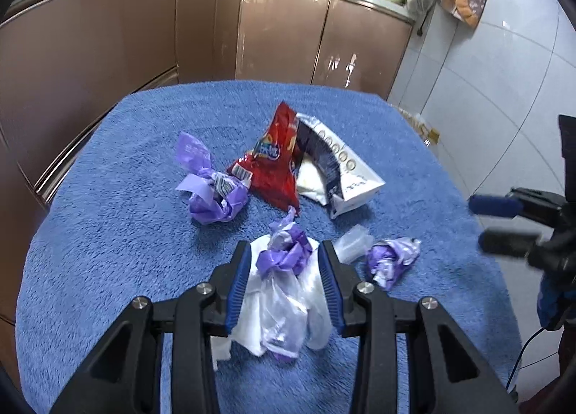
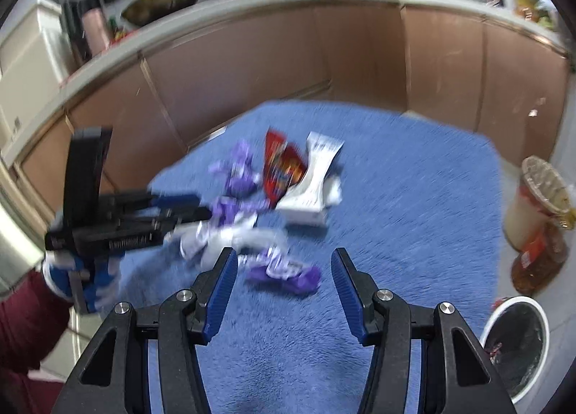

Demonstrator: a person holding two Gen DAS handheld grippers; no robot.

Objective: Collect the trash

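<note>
The left gripper (image 1: 284, 257) is lowered over a crumpled wad of white and purple plastic wrapping (image 1: 284, 291) on the fluffy blue towel-covered table (image 1: 118, 244), its blue-padded jaws spread either side of the wad and seemingly not pinching it. The right gripper (image 2: 284, 262) hangs wide open and empty above a small crumpled purple wrapper (image 2: 288, 271). Farther back on the towel lie a red snack bag (image 1: 271, 169), a flattened white and dark-blue carton (image 1: 336, 171) touching it, and a twisted purple plastic bag (image 1: 208, 185); a white round bin with a black liner (image 2: 518, 342) stands on the floor by the table's right edge.
</note>
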